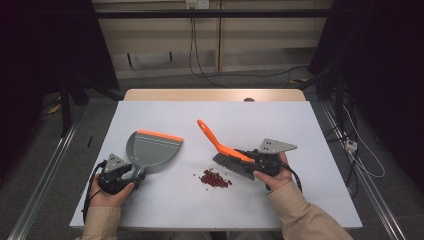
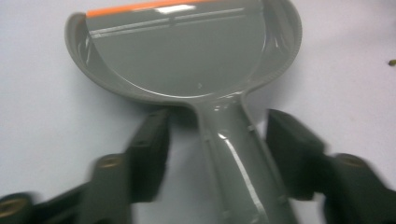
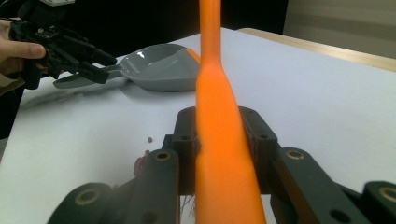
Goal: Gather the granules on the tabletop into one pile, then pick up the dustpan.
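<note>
My work lies on a white sheet over a wooden table; cables trail across the floor beyond it.

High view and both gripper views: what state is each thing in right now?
Dustpan: flat on the table, empty, handle between open jaws.
Brush: clamped, bristles down by the pile.
Red bits: small heap, unswept.
Left gripper: open, pads clear of the handle.
Right gripper: shut on the brush.
</note>
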Demonstrator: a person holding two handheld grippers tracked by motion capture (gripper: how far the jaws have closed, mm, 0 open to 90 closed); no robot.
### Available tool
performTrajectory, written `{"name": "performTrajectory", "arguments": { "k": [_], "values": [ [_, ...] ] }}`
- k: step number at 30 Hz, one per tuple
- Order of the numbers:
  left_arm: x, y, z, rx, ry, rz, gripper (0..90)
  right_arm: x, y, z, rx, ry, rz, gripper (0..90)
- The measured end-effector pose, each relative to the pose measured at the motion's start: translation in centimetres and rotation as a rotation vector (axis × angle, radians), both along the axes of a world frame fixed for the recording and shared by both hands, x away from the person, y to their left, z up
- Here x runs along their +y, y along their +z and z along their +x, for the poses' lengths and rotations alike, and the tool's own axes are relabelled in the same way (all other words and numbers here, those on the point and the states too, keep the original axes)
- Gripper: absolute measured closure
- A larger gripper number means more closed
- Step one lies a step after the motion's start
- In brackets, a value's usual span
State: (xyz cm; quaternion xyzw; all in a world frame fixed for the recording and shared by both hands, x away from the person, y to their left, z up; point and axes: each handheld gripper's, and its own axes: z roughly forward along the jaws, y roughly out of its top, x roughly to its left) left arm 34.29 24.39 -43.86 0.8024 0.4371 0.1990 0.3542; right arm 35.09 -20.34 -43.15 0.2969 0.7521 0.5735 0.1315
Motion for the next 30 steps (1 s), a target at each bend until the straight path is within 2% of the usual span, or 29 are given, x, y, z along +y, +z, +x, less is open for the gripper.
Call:
{"name": "performTrajectory", "arguments": {
  "k": [2, 6, 8, 14, 21, 24, 27, 29, 30],
  "values": [
    [-0.1, -0.1, 0.1, 0.005, -0.001, 0.004, 57.5, 0.0, 0.0, -0.1, -0.002, 0.001, 0.001, 71.1],
    [-0.2, -0.2, 0.3, 0.005, 0.019, 0.044, 61.1, -0.2, 0.0, -0.1, -0.002, -0.006, 0.002, 71.1],
    [-0.1, -0.2, 0.5, 0.003, 0.018, 0.04, 62.0, -0.2, 0.0, -0.1, -0.001, -0.007, 0.001, 71.1],
    [0.9, 0.6, 0.6, -0.021, 0.001, -0.04, 62.6, -0.1, 0.0, 0.0, -0.004, -0.014, 0.001, 71.1],
    [1.8, 2.1, -0.3, -0.051, -0.053, -0.098, 62.8, -0.3, 0.0, -0.1, 0.002, -0.041, 0.013, 71.1],
    [1.7, 2.3, -0.4, -0.052, -0.083, -0.088, 62.8, -0.3, 0.0, -0.1, 0.002, -0.044, 0.014, 71.1],
    [1.6, 1.7, -0.2, -0.033, -0.087, -0.08, 62.5, -0.2, -0.1, -0.2, 0.004, -0.039, 0.015, 71.1],
    [1.4, 1.1, -0.1, -0.006, -0.098, -0.052, 62.3, -0.1, -0.2, -0.2, 0.009, -0.04, 0.007, 71.1],
    [1.5, 0.8, -0.1, 0.0, -0.103, -0.052, 62.2, -0.1, -0.2, -0.2, 0.01, -0.039, 0.007, 71.1]
  ]
}}
